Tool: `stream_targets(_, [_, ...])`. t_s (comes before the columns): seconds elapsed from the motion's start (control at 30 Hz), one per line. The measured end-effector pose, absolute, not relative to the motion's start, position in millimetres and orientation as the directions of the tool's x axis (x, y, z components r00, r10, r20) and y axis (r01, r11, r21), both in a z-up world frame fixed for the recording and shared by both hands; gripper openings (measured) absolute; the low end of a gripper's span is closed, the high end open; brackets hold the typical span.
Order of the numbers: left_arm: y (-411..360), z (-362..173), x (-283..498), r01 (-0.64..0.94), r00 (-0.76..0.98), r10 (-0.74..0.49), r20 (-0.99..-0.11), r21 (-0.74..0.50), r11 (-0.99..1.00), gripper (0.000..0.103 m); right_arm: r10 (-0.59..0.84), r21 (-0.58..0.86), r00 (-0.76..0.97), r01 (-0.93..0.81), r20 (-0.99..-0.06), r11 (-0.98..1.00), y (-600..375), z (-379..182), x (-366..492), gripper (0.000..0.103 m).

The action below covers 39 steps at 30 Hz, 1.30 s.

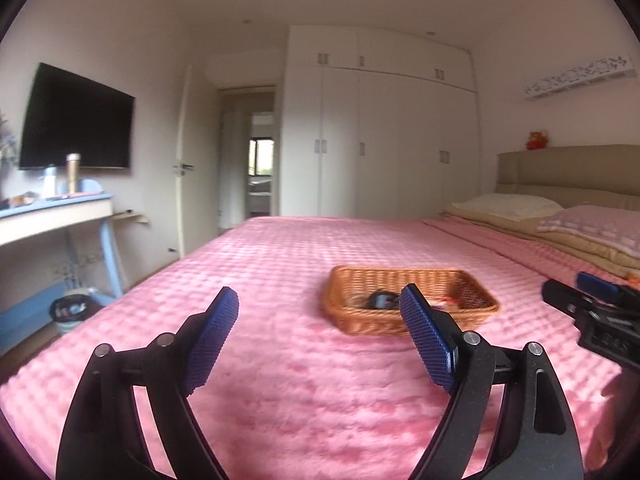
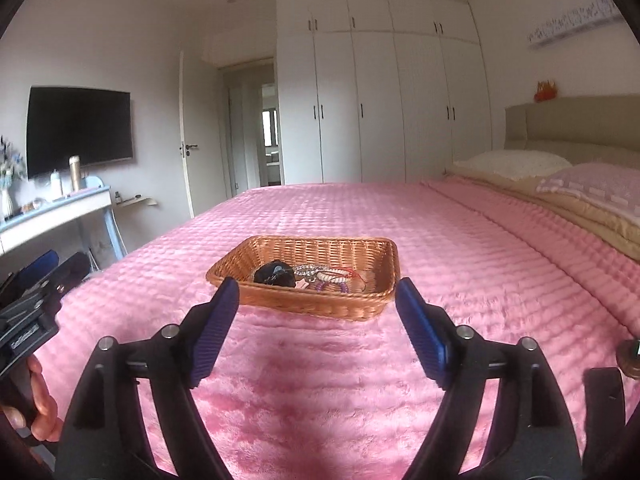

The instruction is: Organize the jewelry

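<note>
A wicker basket (image 2: 360, 256) (image 1: 472, 280) lies on the pink bedspread (image 2: 320, 380). Inside it are a dark pouch-like item (image 2: 276, 274), a silver chain (image 2: 308, 269), and pale, purple and red bracelets (image 2: 334, 278). My right gripper (image 2: 318, 300) is open just short of the basket's near rim, nothing between its blue pads (image 2: 216, 328). My left gripper (image 1: 320, 312) is open too, left of the basket and empty; its right pad (image 1: 428, 340) overlaps the basket's front. Each gripper shows at the edge of the other's view, the right gripper (image 1: 592, 308) and the left gripper (image 2: 36, 292).
Pillows (image 2: 516, 164) and a beige headboard (image 2: 580, 124) are at right. A blue-and-white desk (image 2: 56, 212) with bottles stands left under a wall TV (image 2: 80, 128). White wardrobes (image 2: 380, 100) and an open door (image 2: 186, 132) are behind. A person's hand (image 2: 40, 404) holds the left gripper.
</note>
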<state>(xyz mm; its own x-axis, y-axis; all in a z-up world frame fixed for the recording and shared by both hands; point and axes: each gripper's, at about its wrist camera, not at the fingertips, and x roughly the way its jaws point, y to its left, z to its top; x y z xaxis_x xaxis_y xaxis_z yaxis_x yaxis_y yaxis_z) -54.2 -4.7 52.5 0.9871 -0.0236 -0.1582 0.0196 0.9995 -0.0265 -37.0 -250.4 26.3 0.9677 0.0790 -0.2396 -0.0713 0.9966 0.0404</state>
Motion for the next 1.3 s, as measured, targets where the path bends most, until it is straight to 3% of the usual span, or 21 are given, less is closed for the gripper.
stream_targets(0.1, [-4,40,-45,0.002,0.985,-0.006,-0.174,-0.021,1.0,0.081,0.055,-0.033,0.973,-0.064,-0.225,0.997,-235,13,-37,0.083])
stream_targets(0.33, [-1,19,-30,-0.017,0.965,0.008,-0.263,-0.032,0.999,0.088,0.057,-0.036,0.959,-0.07,-0.277,0.997,-228,-8,-22,0.083])
stream_targets(0.53, [2,13,-30,-0.039,0.962,0.029,-0.272,-0.032,0.999,0.089,0.053,-0.017,0.959,-0.06,-0.278,0.998,-231,-12,-23,0.09])
stream_targets(1.3, [-4,13,-33,-0.04,0.964,0.034,-0.264,-0.016,0.999,0.095,0.06,0.019,0.951,-0.057,-0.303,0.998,-238,-13,-17,0.093])
